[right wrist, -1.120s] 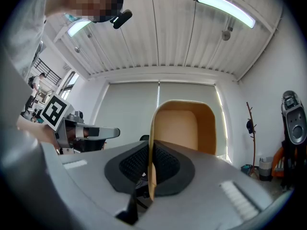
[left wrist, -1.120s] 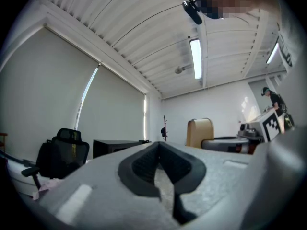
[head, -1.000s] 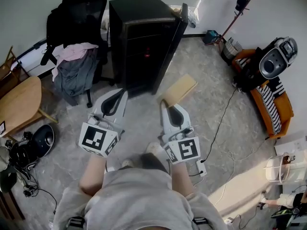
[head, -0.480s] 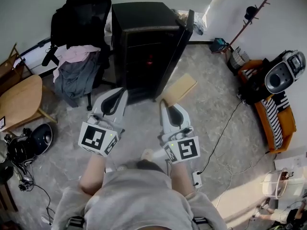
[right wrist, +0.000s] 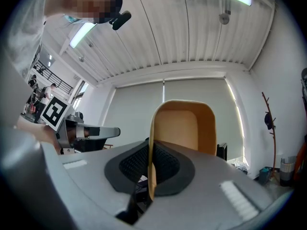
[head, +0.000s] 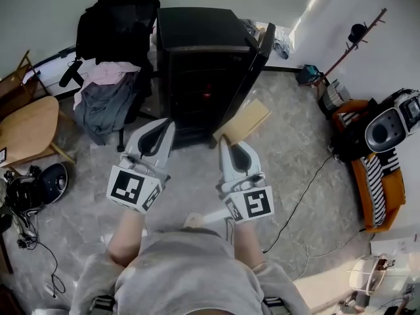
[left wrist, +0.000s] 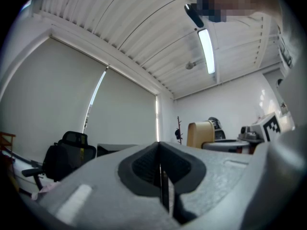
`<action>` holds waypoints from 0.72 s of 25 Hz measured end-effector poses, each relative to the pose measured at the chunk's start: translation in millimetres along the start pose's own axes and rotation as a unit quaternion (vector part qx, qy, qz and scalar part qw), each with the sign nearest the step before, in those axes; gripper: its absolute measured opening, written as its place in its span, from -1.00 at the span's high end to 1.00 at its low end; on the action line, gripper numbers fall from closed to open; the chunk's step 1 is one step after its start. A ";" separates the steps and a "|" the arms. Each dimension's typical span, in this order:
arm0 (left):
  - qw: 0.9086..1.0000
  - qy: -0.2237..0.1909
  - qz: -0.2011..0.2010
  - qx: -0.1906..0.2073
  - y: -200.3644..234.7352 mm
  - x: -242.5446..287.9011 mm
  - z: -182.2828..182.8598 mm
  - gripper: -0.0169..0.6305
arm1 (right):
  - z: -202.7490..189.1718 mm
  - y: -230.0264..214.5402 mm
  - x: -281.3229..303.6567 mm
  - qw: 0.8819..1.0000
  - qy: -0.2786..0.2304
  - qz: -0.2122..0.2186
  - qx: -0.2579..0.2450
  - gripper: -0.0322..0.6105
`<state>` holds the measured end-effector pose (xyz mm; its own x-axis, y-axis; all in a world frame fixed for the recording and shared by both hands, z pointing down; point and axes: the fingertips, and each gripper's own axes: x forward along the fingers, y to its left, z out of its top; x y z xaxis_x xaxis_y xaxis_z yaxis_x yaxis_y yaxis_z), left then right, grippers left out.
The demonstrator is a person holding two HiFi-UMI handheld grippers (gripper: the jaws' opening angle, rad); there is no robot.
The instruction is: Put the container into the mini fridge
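Head view: a person stands on a grey speckled floor [head: 289, 130] with a gripper in each hand, both pointing at a black mini fridge [head: 197, 51]. Its door [head: 252, 71] hangs open on the right side, and a small red glow shows in the dark inside.

The right gripper [head: 224, 143] holds the container [head: 244, 122] – a flat tan box – in the air just in front of the lower edge of the open door, outside the fridge. The left gripper [head: 163, 128] sits beside it to the left, apart from the container, its tips just in front of the foot of the fridge.

In the right gripper view the jaws pinch one thin wall of the container [right wrist: 184, 126], which rises above the right gripper [right wrist: 149, 176] with its hollow side facing the camera. In the left gripper view the jaws of the left gripper [left wrist: 159, 164] are pressed together with nothing between them – the container [left wrist: 200, 134] shows off to the right.

Left of the fridge stands a black office chair [head: 115, 18] draped with clothes [head: 102, 97]. A wooden table [head: 26, 130] sits at the left edge, a coat stand [head: 357, 41] leans by the right wall, and a cable [head: 308, 182] trails over the floor.
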<state>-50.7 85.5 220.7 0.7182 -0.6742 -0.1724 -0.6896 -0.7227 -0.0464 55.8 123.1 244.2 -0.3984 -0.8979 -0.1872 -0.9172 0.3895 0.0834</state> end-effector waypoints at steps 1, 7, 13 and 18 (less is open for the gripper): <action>1.000 0.000 0.003 0.001 -0.2 5.0 -1.4 0.94 | -1.5 -5.3 2.0 1.000 0.000 0.003 0.002 0.88; 1.000 0.007 0.022 0.007 -5.1 32.0 -7.4 0.94 | -8.7 -34.0 9.5 1.000 -0.002 0.022 0.012 0.88; 0.999 0.007 0.041 0.014 -12.0 53.3 -13.1 0.94 | -16.9 -58.4 12.0 0.999 -0.003 0.041 0.020 0.88; 0.998 0.014 0.053 0.015 -14.1 61.8 -19.8 0.94 | -24.8 -71.7 13.2 0.998 -0.001 0.049 0.027 0.88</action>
<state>5.3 51.0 230.1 0.6437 -0.7504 -0.1502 -0.7635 -0.6430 -0.0599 116.3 78.2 260.0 -0.4853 -0.8549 -0.1834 -0.8730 0.4853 0.0477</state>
